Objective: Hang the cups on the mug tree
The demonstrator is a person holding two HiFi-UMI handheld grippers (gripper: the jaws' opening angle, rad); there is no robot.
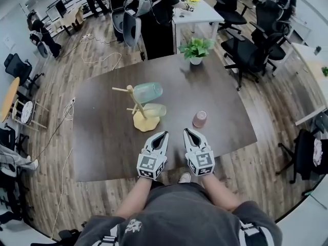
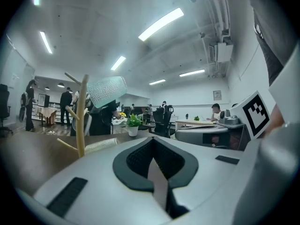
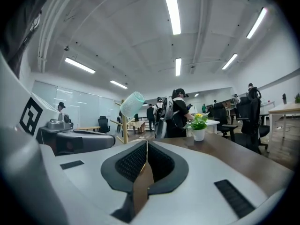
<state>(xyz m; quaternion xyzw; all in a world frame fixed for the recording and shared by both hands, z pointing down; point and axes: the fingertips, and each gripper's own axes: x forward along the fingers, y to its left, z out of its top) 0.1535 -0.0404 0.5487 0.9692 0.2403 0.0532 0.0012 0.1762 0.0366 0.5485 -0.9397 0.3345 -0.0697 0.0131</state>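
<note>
Since neither one is carrying anything, the left gripper (image 1: 164, 134) and right gripper (image 1: 187, 131) sit side by side over the near edge of the worktop (image 1: 102, 137), right in front of the person. Both have their jaws pressed together on nothing, which makes sense for a pause between cups.

Further out, at about 1 o'clock from them, a pink cup (image 1: 199, 119) stands upside down on the worktop, well apart from the tree, so that's probably the one left to hang.

At 11 o'clock the mug tree (image 1: 137, 104) carries a green cup (image 1: 147, 91) tipped on an upper peg. A yellow cup (image 1: 154, 110) lies low by the base, maybe on a bottom peg, hard to tell.

Way back at 12 o'clock, a potted plant (image 1: 196, 49) sits out of the way.
</note>
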